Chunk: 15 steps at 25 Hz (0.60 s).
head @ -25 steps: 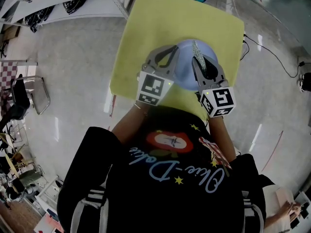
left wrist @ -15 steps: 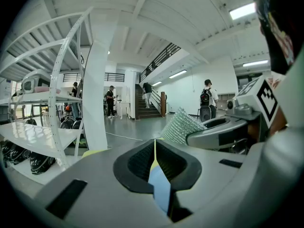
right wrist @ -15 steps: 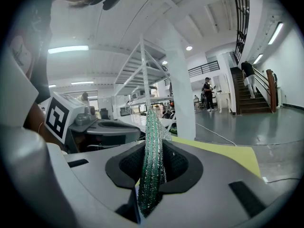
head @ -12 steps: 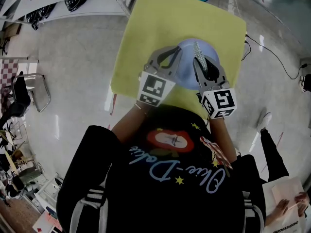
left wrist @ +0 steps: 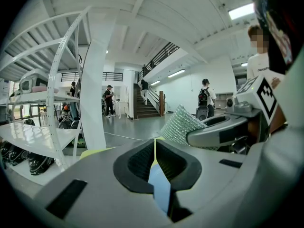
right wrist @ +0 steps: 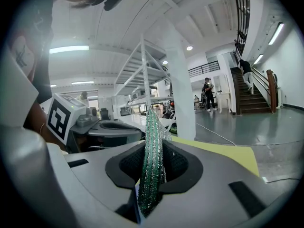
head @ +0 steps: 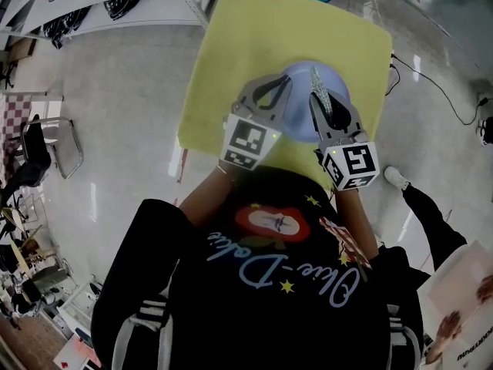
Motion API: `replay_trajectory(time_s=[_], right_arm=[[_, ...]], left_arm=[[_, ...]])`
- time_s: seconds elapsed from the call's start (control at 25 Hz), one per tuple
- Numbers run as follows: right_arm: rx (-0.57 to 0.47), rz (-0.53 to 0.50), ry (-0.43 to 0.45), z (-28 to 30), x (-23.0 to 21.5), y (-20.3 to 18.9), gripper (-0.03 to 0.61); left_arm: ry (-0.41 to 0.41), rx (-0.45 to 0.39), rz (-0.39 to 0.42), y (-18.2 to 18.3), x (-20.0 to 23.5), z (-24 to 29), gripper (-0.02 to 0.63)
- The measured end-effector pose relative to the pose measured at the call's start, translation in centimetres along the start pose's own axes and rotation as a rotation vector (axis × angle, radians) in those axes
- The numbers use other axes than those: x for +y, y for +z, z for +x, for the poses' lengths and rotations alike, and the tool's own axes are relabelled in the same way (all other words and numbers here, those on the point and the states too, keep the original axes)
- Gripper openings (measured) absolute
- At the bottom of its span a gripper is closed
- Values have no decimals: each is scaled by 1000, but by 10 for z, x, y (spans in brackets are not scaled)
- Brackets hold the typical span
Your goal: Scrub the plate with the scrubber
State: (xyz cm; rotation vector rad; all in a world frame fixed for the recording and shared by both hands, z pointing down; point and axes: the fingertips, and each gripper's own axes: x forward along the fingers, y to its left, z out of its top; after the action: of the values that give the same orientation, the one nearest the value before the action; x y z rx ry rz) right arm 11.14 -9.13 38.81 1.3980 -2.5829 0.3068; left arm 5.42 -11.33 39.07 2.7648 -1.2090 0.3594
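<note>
A pale blue plate (head: 302,112) lies on the yellow table (head: 254,45). My left gripper (head: 281,83) is shut on the plate's left rim, and in the left gripper view the blue rim (left wrist: 159,189) runs between the closed jaws of that gripper (left wrist: 155,148). My right gripper (head: 326,102) is shut on a silver-green mesh scrubber (head: 317,83), which stands on edge over the plate's right half. The right gripper view shows the scrubber (right wrist: 153,151) squeezed upright between the pads of that gripper (right wrist: 153,172). Each gripper shows in the other's view: the right (left wrist: 223,129), the left (right wrist: 111,129).
White shelf racks (head: 92,14) stand left of the table, beside a white column (left wrist: 92,94). A cable (head: 431,83) trails on the floor at right, and a bystander's leg (head: 427,206) is close by there. More people stand by a distant staircase (left wrist: 142,106).
Both grippers have kept still on the plate and the scrubber. A bystander's leg and shoe have come into view on the floor at the right.
</note>
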Motion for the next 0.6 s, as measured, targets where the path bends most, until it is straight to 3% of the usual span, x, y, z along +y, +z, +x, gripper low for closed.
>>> replay_trajectory(time_s=[0.6], right_arm=[[-2,-5,2,2,0,2,61]], left_arm=[[-4,7,2,1,1,2,11]])
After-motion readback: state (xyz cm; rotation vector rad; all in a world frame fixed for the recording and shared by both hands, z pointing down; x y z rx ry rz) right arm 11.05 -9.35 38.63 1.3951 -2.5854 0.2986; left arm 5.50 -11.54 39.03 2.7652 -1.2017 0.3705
